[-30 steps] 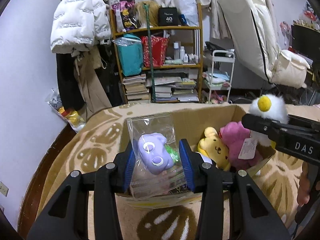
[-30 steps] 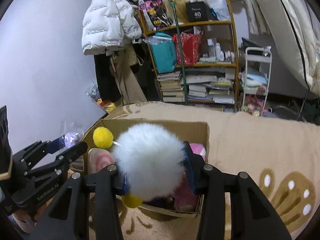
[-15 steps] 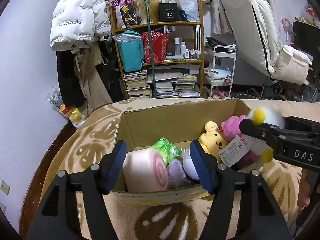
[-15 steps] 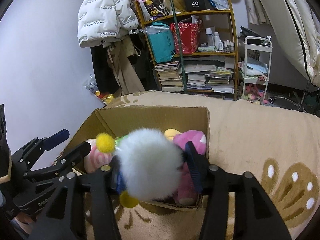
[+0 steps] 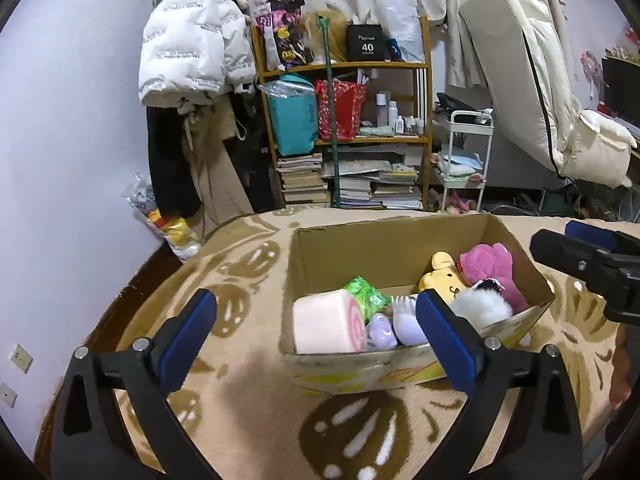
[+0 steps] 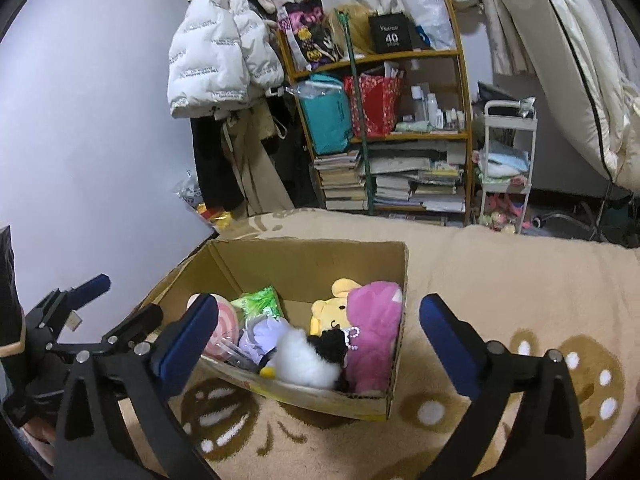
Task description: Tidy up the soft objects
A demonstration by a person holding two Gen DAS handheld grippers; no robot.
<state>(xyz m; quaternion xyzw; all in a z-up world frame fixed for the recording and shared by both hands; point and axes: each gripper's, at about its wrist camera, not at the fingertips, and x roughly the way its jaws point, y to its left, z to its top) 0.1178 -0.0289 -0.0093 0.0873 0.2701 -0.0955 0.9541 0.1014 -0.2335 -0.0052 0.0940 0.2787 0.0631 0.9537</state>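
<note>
A cardboard box (image 5: 384,248) (image 6: 304,264) stands on the patterned blanket. Inside lie a pink roll cushion (image 5: 326,326), a green packet (image 5: 366,294), a bagged purple toy (image 5: 380,330) (image 6: 264,334), a yellow plush (image 5: 444,278) (image 6: 330,314), a pink plush (image 5: 490,272) (image 6: 374,328) and a white fluffy toy (image 5: 482,308) (image 6: 304,358). My left gripper (image 5: 316,332) is open and empty, in front of the box. My right gripper (image 6: 316,330) is open and empty, above the box's near edge; it also shows in the left wrist view (image 5: 588,260).
The beige blanket (image 6: 500,280) with brown pattern covers the surface around the box. A wooden shelf (image 5: 348,132) with books and bags stands behind, beside a hanging white jacket (image 5: 192,36) and a small white cart (image 5: 464,160).
Left gripper let the bagged purple toy go into the box, opened wide and drew back. Right gripper lowered the white fluffy toy, released it into the box and opened wide.
</note>
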